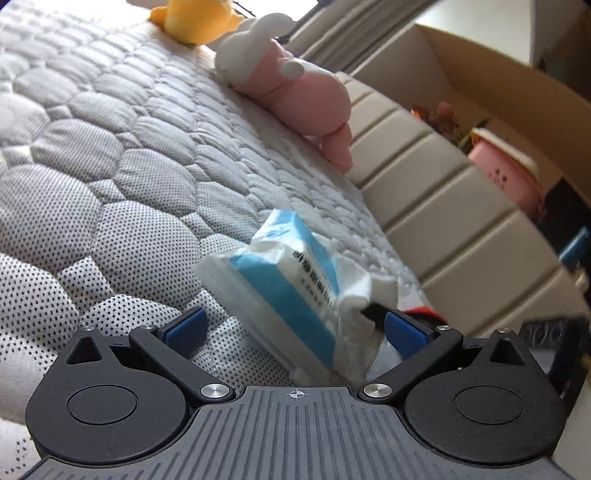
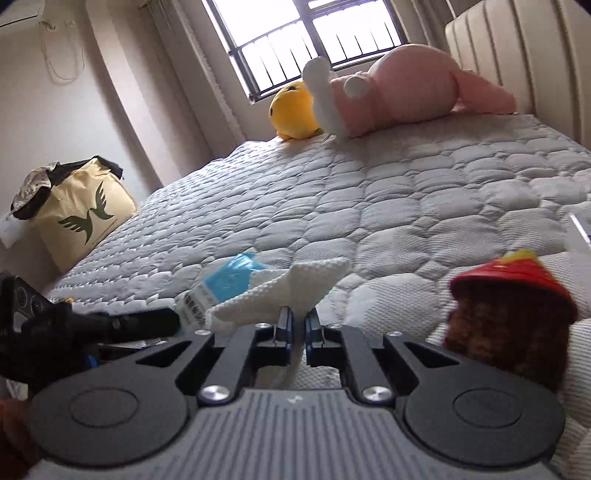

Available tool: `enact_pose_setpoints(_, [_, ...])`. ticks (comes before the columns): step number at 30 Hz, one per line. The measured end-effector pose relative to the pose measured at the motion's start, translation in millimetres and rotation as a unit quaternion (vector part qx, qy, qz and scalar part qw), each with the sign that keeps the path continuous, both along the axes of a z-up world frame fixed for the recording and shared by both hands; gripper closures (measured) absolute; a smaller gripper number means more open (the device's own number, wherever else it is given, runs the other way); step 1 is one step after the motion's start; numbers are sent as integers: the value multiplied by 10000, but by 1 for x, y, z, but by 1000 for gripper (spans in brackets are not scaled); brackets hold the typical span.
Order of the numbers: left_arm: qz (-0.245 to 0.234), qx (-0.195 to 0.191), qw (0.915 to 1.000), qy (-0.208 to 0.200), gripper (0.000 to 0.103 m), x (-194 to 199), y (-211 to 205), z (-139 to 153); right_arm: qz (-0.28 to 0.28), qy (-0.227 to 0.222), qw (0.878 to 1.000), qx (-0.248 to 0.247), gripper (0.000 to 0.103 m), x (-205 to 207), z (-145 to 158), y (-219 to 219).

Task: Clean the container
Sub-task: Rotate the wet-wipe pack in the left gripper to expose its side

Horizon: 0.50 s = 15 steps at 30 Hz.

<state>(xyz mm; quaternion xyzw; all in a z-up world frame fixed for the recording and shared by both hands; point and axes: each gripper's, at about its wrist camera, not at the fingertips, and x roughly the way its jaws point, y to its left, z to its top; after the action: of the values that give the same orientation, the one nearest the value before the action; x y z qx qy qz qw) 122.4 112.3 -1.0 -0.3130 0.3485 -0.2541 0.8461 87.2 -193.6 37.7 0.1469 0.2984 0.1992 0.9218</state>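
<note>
Left wrist view first: my left gripper is spread wide with its two blue pads on either side of the tissue pack, which lies on the quilted mattress near the edge that meets the padded headboard; the pads straddle the pack without pressing it, so I would call that gripper released. Further right along the same edge lies the pink plush, with a yellow plush behind it. Right wrist view: my right gripper is clenched on a white tissue sheet that rises out of the pack's blue wrapper, its jaws nearly together around the sheet. To the right, close to that gripper, sits a brown furry object with a red top; it may be the container to be cleaned, though from this low angle I cannot be sure. I judge the step in hand is drawing a sheet free to wipe with. Next I should press the left pads onto the pack to steady it and lift the right gripper straight away until the sheet parts cleanly, then carry it to the container.
</note>
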Motion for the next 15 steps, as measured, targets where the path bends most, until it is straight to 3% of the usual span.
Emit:
enact_pose_setpoints(2, [242,-242,9990,286,0,8,3,1,-192,-75,9998,32,95,-10,1,-16])
enact_pose_setpoints(4, [501,-229,9973,479,0,16,-3,3,-278,-147,9995,78,94,-17,2,-26])
enact_pose_setpoints(10, [1256,319,9884,786,0,45,-45,14,-259,-299,9979,505,84,-34,-4,-47])
enact_pose_setpoints(12, [1228,626,9892,499,0,41,-62,15,-236,-367,9967,686,70,-40,-5,-55])
enact_pose_setpoints(14, [1017,995,9898,92,0,35,-79,16,-257,-454,9956,780,67,-48,-5,-62])
enact_pose_setpoints(15, [748,1383,9873,-221,0,28,-88,16,-261,-491,9953,791,67,-52,-4,-66])
